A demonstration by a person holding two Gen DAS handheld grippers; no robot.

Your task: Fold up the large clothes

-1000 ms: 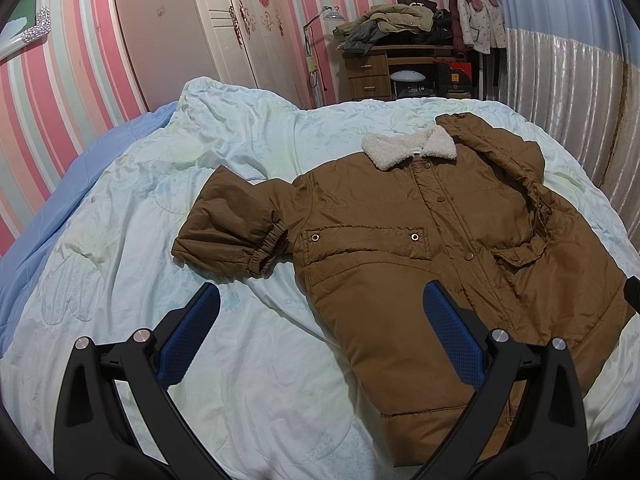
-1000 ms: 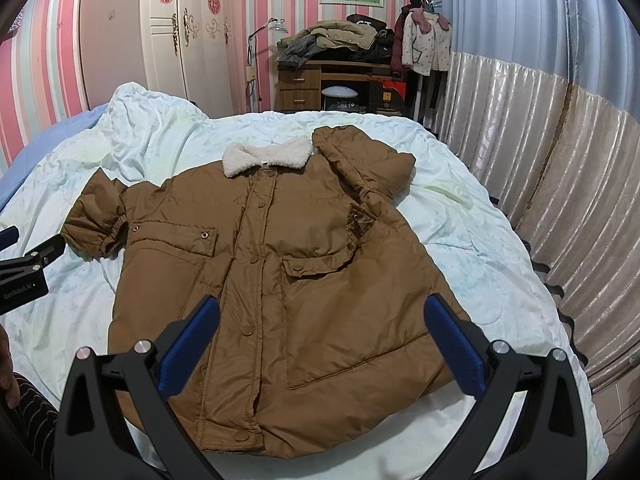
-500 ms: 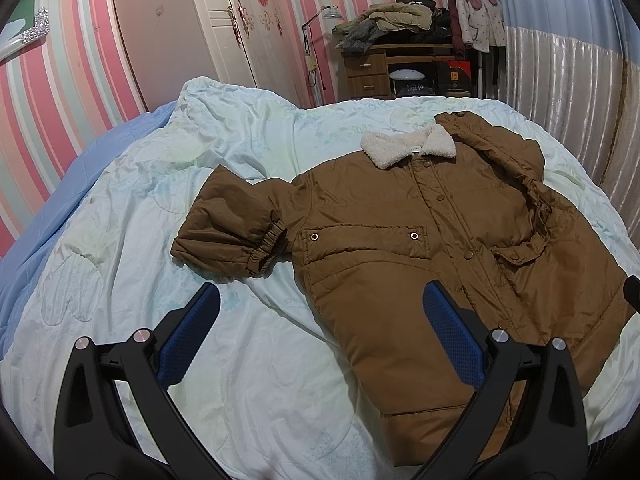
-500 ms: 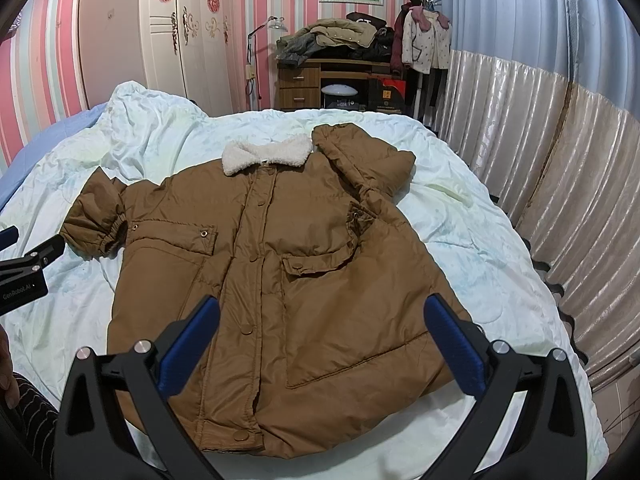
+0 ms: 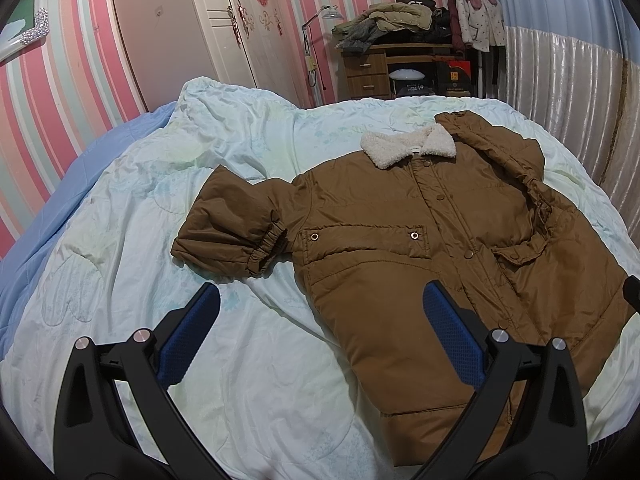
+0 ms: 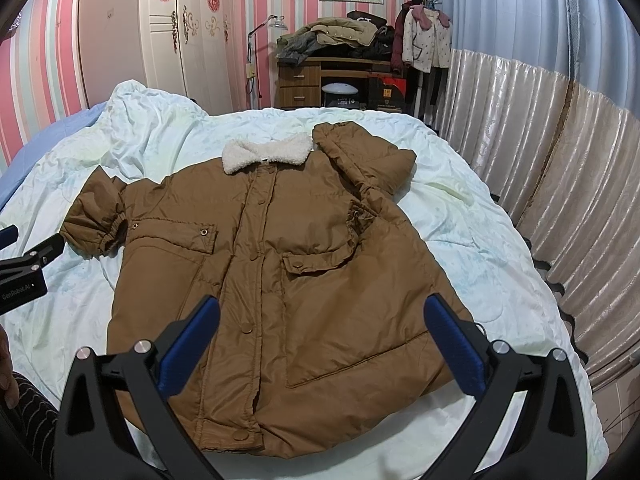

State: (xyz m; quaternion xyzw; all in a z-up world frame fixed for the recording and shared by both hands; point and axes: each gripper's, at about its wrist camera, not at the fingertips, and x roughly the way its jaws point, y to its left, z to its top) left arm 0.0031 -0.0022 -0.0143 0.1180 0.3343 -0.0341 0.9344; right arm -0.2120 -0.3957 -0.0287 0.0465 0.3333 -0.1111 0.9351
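A brown padded jacket (image 5: 420,240) (image 6: 288,272) with a white fleece collar (image 6: 266,154) lies face up and buttoned on the pale quilt. Its left sleeve (image 5: 232,232) is bunched beside the body; the other sleeve (image 6: 360,160) is folded over the shoulder. My left gripper (image 5: 320,336) hovers open above the jacket's lower left edge, holding nothing. My right gripper (image 6: 322,340) is open above the jacket's hem, also holding nothing. The left gripper's body (image 6: 24,268) shows at the left edge of the right wrist view.
The pale quilt (image 5: 200,360) covers a bed with a blue sheet (image 5: 60,200) at the left. A padded headboard (image 6: 560,220) lines the right side. A desk (image 6: 328,76) piled with clothes and a coat rack (image 6: 424,36) stand beyond the bed.
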